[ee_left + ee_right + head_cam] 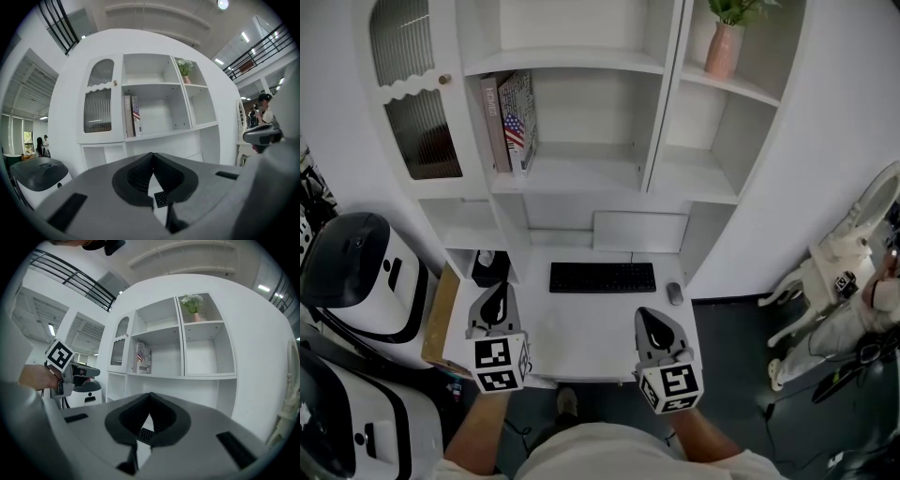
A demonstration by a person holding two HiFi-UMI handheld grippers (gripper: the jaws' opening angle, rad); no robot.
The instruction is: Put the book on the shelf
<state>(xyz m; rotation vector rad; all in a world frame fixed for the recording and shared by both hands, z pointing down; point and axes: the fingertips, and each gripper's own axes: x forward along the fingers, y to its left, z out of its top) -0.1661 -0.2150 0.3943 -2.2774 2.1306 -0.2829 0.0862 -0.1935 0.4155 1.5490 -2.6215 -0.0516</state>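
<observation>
Two books (512, 120) stand upright at the left end of the middle shelf of the white shelf unit (572, 173); one has a flag on its cover. They also show in the left gripper view as books (131, 116) and in the right gripper view as books (143, 358). My left gripper (498, 292) hovers over the left part of the desk, shut and empty, its tips meeting (153, 154). My right gripper (649, 319) hovers over the desk's right part, also shut with nothing in it (150, 394). Both point toward the shelf and are well short of it.
A black keyboard (602, 277) and a mouse (675, 293) lie on the white desk (581, 337). A pink vase with a plant (724, 47) stands on the upper right shelf. A ribbed-glass cabinet door (412, 94) is at upper left. White machines (356, 272) stand at left.
</observation>
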